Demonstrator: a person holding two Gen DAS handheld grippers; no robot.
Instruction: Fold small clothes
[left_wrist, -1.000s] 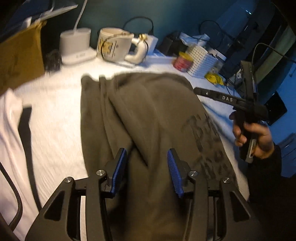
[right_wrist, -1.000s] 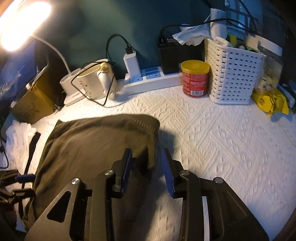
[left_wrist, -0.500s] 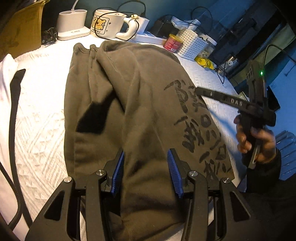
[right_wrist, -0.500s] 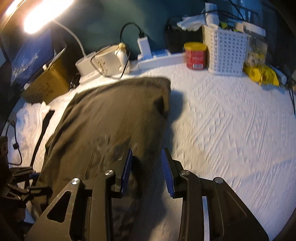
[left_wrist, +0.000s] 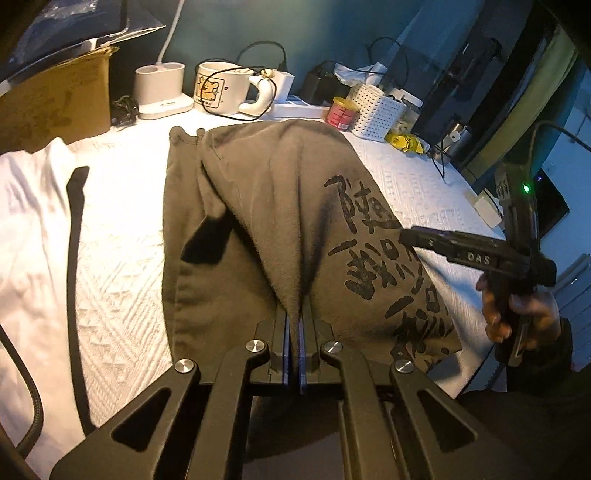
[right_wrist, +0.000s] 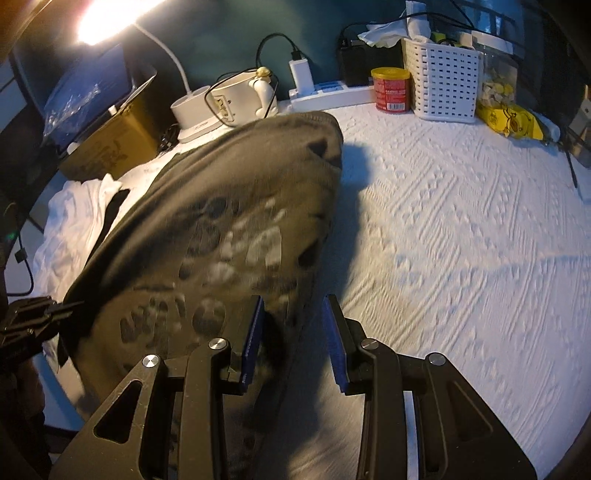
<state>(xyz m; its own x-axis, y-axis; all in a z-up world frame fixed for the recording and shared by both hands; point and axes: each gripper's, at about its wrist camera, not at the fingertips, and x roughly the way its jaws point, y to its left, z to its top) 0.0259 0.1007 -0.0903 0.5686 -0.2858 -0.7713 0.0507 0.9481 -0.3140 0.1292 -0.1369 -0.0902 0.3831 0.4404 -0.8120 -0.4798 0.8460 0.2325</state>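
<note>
Olive-brown fleece, thick and limp: the sweatshirt (left_wrist: 266, 206) lies spread over the white textured cover of the table (right_wrist: 461, 221), its black printed characters toward four o'clock in the left wrist view. It looks soft and fairly light, likely to sag and drag rather than hold any shape, so a pinch at a hem or a corner should serve better than a grab in mid-cloth. The left gripper (left_wrist: 294, 339) has its fingers pressed together on a raised ridge of the fabric at six o'clock. The right gripper (right_wrist: 293, 328) keeps its fingers partly apart, the garment's right edge lying between them, blurred; I cannot tell whether the pads press it. A white garment (left_wrist: 33, 229) lies at nine o'clock.
</note>
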